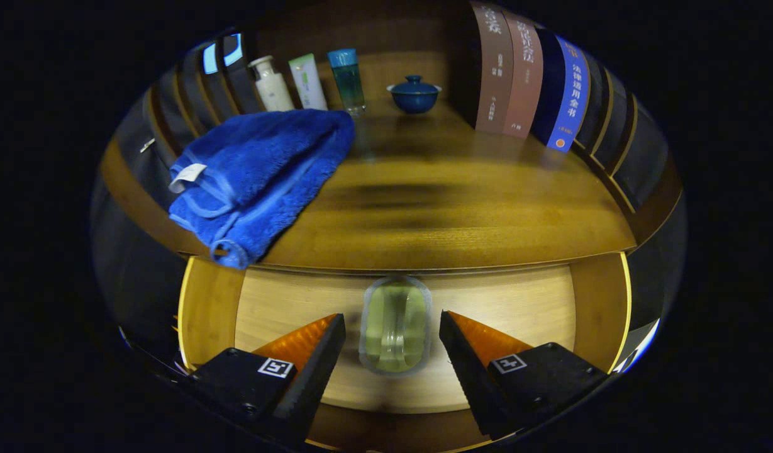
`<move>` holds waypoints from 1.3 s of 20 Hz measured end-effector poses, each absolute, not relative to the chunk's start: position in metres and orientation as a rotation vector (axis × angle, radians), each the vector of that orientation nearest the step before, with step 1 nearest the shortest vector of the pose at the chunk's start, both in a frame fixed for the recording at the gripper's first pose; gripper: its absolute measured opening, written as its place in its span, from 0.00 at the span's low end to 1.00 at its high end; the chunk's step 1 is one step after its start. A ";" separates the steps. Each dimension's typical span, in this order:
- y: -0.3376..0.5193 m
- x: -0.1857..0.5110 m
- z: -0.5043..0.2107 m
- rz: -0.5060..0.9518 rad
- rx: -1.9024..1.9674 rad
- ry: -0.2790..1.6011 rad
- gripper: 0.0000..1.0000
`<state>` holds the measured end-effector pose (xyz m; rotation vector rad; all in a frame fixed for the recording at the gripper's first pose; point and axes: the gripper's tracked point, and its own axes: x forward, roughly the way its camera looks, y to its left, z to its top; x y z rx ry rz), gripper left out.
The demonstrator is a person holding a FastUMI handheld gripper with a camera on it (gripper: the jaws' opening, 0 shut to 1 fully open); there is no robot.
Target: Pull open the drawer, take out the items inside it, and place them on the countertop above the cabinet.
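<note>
**Open drawer, jar between spread fingers**

Wooden countertop [461,214] is seen above an open drawer [524,302], whose pale floor lies just below the counter's front edge. The gripper [392,333] is held over the drawer with its fingers spread wide apart, gripping nothing. A clear greenish jar [395,327] lies on the drawer floor between the fingers, touched by neither. On the counter beyond, left of the fingers, a folded blue towel [260,173] is draped with one corner over the front edge. Farther back, three bottles [307,82] are stood in a row, a lidded blue bowl [414,94] beside them. Upright books [528,78] are lined along the right.
</note>
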<state>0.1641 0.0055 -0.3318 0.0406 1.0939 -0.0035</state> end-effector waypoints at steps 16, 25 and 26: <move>0.010 0.155 -0.357 0.035 -0.002 1.212 0.21; 0.014 0.116 -0.291 0.081 0.048 1.044 0.21; 0.013 0.114 -0.280 0.080 0.058 1.019 0.21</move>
